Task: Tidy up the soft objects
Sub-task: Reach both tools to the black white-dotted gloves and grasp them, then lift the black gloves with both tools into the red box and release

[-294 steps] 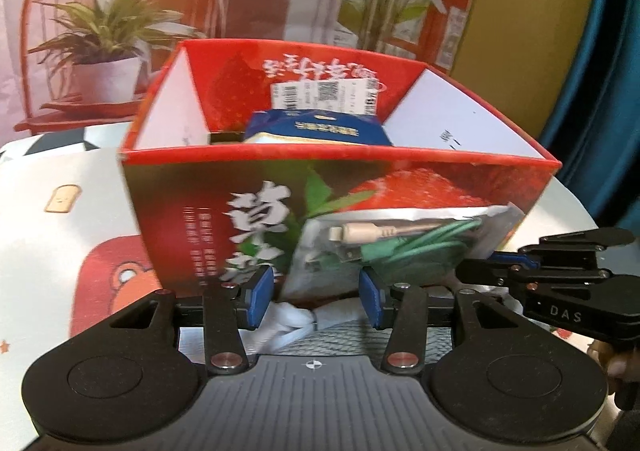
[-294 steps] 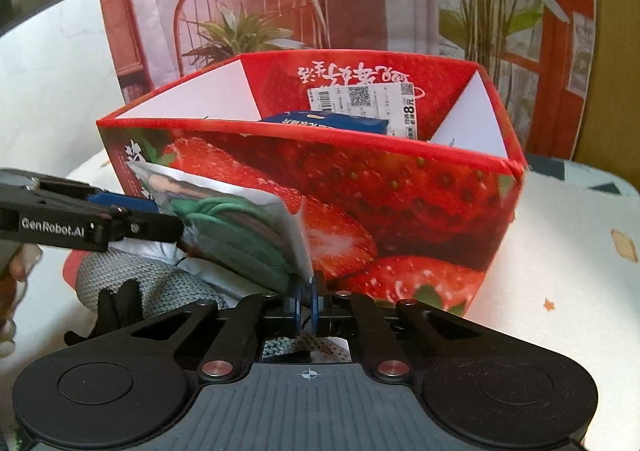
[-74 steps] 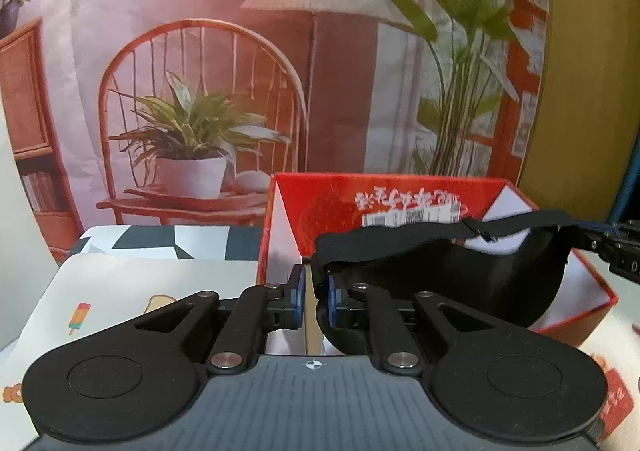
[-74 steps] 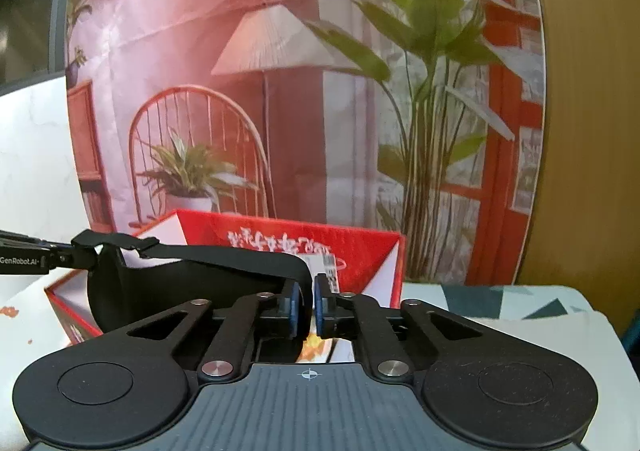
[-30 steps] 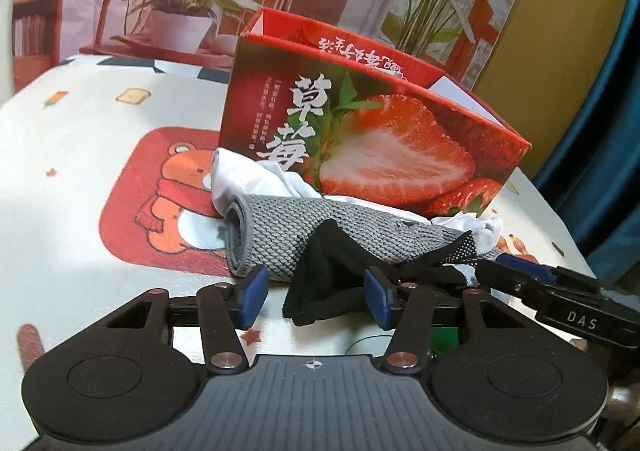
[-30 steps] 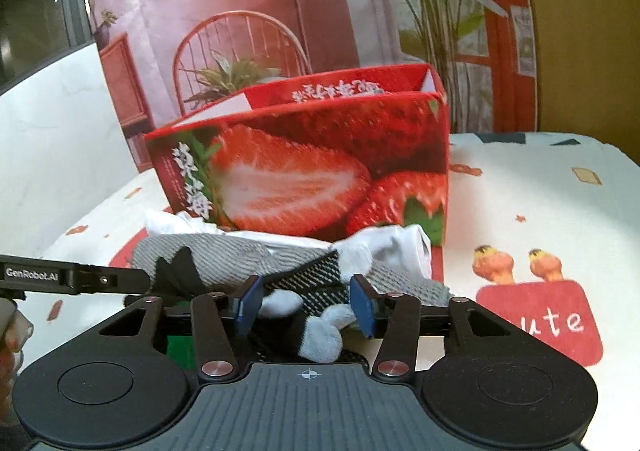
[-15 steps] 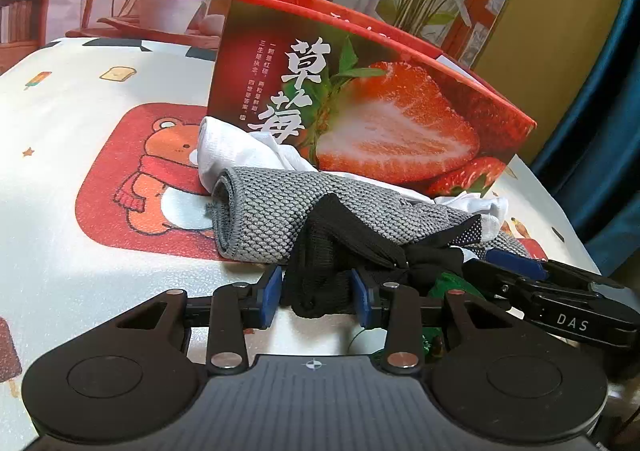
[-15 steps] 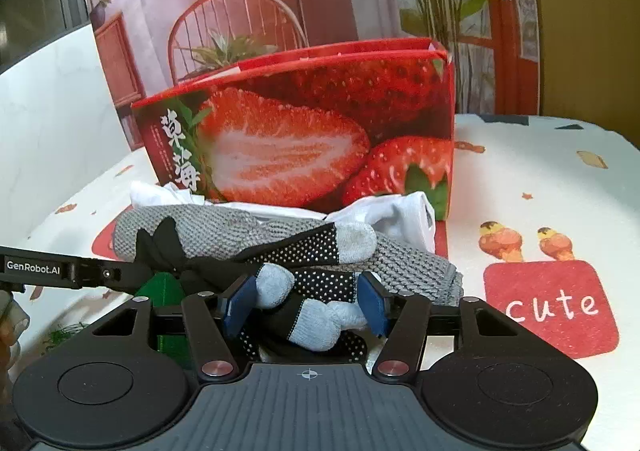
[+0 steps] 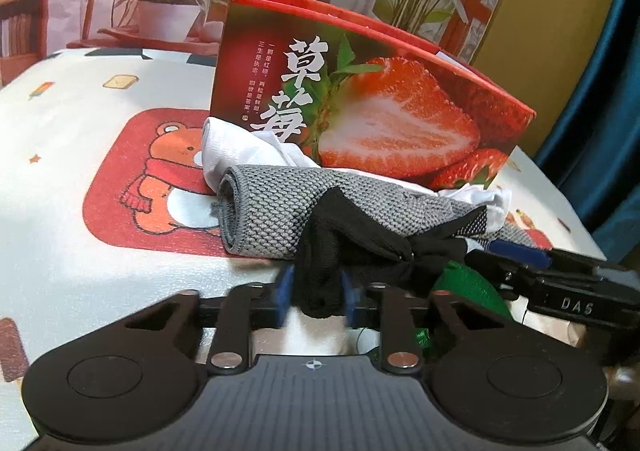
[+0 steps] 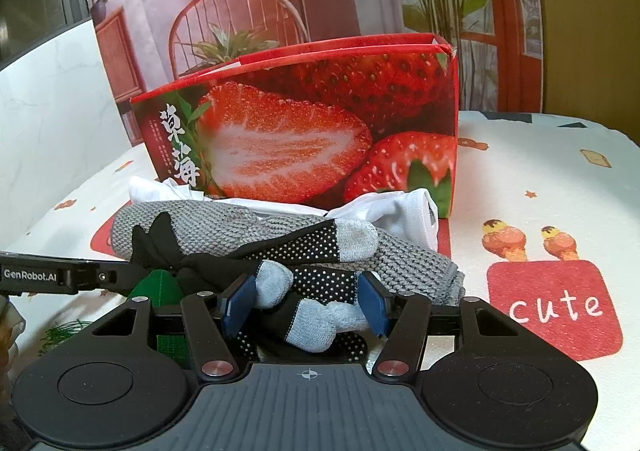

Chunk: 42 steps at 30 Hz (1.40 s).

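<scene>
A red strawberry box (image 9: 372, 99) (image 10: 312, 131) stands on the table. In front of it lie a white cloth (image 9: 236, 151) (image 10: 400, 215), a rolled grey knit cloth (image 9: 272, 207) (image 10: 208, 223) and black socks with grey toes and white dots (image 10: 316, 283). My left gripper (image 9: 316, 293) has its blue pads closing round the black cuff end of the socks (image 9: 320, 267). My right gripper (image 10: 304, 301) is open, with its pads either side of the grey toes. A green item (image 9: 464, 291) (image 10: 160, 287) lies under the socks.
The tablecloth (image 9: 80, 131) is white with a red bear patch and, at the right, a red "cute" patch (image 10: 556, 307). A printed backdrop with a chair and plants stands behind the box. A blue curtain (image 9: 600, 111) hangs at the far right.
Both grippers have come down from the box to the pile in front of it. Over the last second my left pads have narrowed onto the black sock cuff; my right gripper stays open around the toes.
</scene>
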Each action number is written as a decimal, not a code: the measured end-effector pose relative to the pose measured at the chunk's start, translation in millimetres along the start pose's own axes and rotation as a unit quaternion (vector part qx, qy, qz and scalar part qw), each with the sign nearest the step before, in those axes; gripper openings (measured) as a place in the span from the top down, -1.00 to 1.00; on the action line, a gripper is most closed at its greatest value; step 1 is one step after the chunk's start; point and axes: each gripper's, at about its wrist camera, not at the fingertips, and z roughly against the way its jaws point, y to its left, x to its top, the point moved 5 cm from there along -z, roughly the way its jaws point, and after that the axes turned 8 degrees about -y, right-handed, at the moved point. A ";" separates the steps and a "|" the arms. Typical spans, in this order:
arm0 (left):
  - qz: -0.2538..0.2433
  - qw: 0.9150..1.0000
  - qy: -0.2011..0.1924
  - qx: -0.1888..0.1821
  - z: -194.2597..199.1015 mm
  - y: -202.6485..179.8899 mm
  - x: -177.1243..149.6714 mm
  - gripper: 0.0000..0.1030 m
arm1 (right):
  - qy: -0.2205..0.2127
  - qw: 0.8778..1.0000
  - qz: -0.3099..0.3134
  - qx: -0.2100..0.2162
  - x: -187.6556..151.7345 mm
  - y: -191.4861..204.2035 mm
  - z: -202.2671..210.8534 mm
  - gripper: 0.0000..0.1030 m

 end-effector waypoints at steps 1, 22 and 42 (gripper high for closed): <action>0.001 1.000 0.000 -0.004 1.4 -0.8 -0.1 0.69 | 0.000 1.000 0.000 0.000 0.1 -0.3 0.0 -0.05; -0.007 0.999 -0.003 0.033 6.8 7.8 1.0 0.68 | 0.021 1.000 0.000 -0.002 -5.9 6.7 0.7 -0.01; -0.022 0.996 -0.089 0.008 51.6 -12.5 43.4 0.71 | -0.055 0.997 -0.002 0.050 41.3 17.3 32.8 0.83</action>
